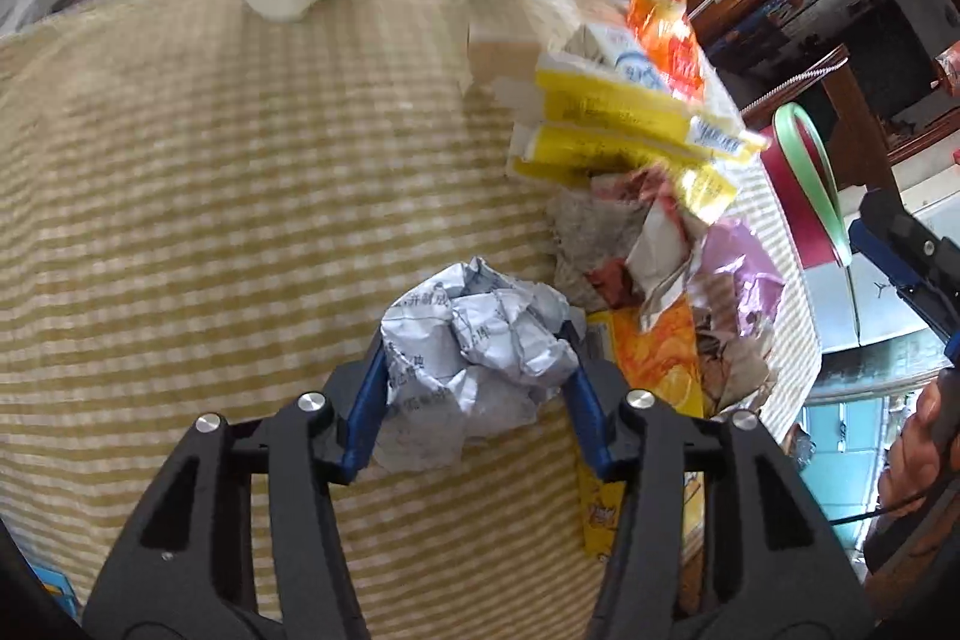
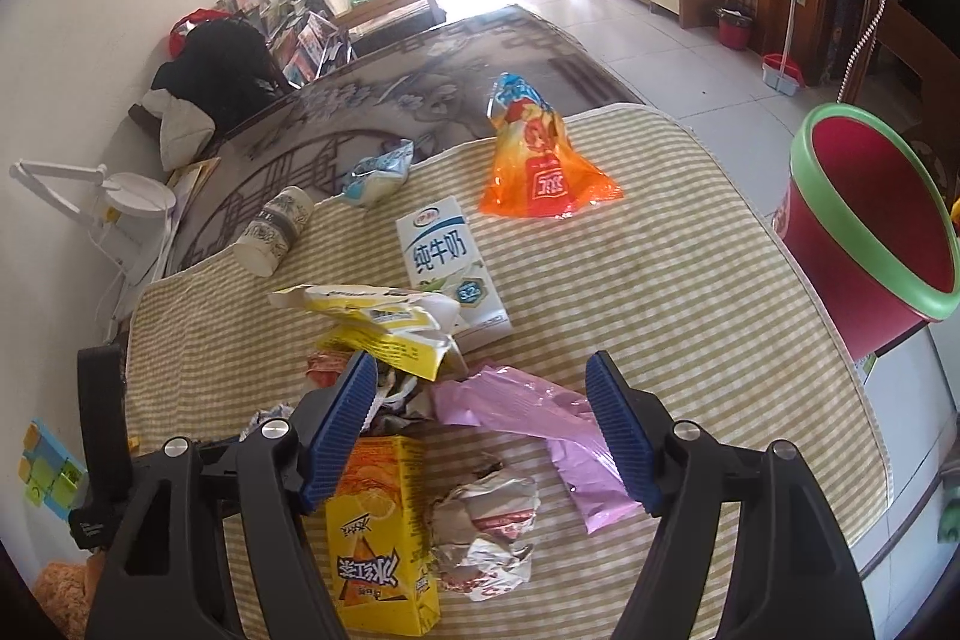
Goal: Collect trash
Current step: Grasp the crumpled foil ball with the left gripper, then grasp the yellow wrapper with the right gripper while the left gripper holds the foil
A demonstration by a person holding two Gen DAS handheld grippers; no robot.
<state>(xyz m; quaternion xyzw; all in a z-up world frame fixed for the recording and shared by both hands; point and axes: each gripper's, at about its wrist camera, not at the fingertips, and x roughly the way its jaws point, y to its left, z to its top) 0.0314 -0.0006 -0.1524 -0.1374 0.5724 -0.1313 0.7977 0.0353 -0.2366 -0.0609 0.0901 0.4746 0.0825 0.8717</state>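
Note:
My left gripper [image 1: 474,340] is shut on a crumpled white paper ball [image 1: 480,358] with printed text, its blue pads pressing both sides of it, low over the striped cloth [image 1: 240,220]. To its right lies a trash heap: yellow wrappers [image 1: 630,124], a pink bag [image 1: 738,268] and a yellow juice carton [image 1: 654,358]. My right gripper [image 2: 480,364] stands open above the pink bag [image 2: 540,418], with the juice carton [image 2: 378,520] and a crumpled foil wrapper [image 2: 486,526] below it. Nothing is held between its fingers. A red bin with a green rim [image 2: 870,244] stands off the table's right edge.
On the striped cloth [image 2: 660,280] lie a milk carton [image 2: 450,268], an orange snack bag [image 2: 540,160], yellow wrappers [image 2: 384,322], a tipped paper cup [image 2: 273,232] and a blue-white wrapper [image 2: 378,172]. A white lamp [image 2: 120,202] stands at the left. Tiled floor lies beyond.

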